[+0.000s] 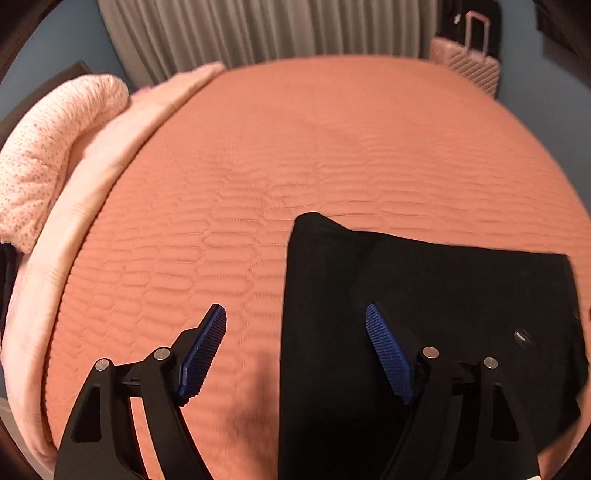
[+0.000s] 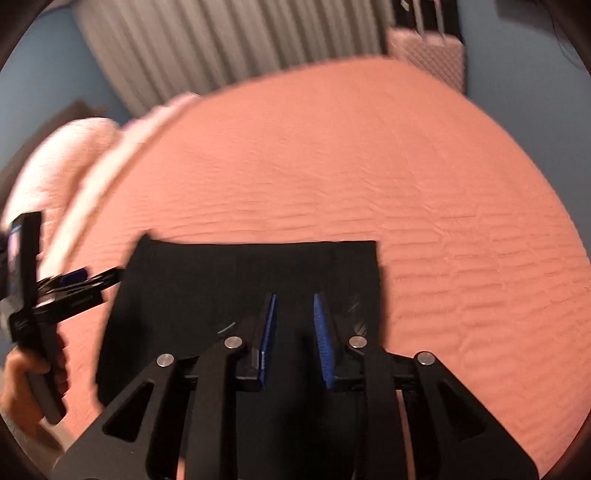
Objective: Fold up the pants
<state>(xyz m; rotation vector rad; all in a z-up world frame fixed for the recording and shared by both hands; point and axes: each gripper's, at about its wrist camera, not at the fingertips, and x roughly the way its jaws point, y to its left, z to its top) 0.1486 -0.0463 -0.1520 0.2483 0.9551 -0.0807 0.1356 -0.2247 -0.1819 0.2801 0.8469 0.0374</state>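
Around us we see a wide bed (image 1: 332,147) under a quilted salmon cover, with a pale pink blanket (image 1: 55,158) heaped far off to the left of our left gripper (image 1: 295,350), grey curtains (image 1: 277,29) beyond the far edge, and a pink suitcase (image 1: 469,66) ahead to the right. Nothing lies between either gripper and the black pants (image 1: 424,314).

The pants sit folded into a compact dark block on the bed, directly beneath our right gripper (image 2: 294,339) and under the right finger of the left one. Their long axis appears to run away from us toward the curtains, the far edge straight.

Our left gripper is spread wide, straddling the block's left edge and holding nothing. Our right gripper's jaws stand narrowly parted above the cloth, with nothing pinched between them.
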